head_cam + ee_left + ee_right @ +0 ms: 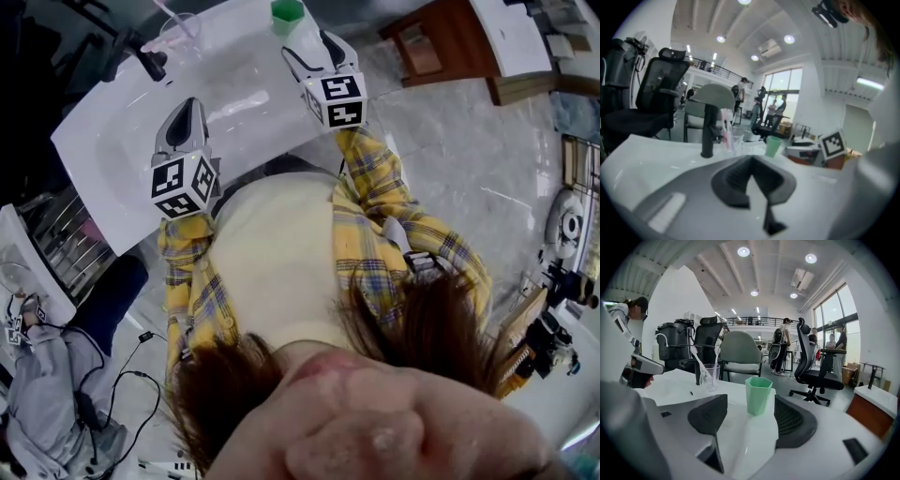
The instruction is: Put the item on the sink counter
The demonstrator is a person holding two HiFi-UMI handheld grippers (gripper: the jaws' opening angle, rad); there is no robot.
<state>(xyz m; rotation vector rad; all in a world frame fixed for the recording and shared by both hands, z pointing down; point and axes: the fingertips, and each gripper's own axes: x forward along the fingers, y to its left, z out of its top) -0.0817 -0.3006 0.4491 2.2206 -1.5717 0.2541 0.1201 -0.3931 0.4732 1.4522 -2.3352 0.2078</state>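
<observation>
A pale green cup (288,13) stands upright on the white sink counter (103,141) near its far right corner. In the right gripper view the green cup (758,394) stands just ahead of my right gripper (751,420), centred in the wide gap between its pads, and neither pad touches it. That right gripper (310,49) is open. My left gripper (190,105) hangs over the basin (234,84), to the left of the cup. Its left gripper (751,165) jaws are shut with nothing between them; the green cup (773,146) shows farther off to the right.
A black faucet (150,61) and a clear glass with toothbrushes (178,28) stand at the counter's back. A wooden cabinet (450,37) is to the right, and a wire rack (56,234) to the left. Office chairs (815,366) and people stand beyond.
</observation>
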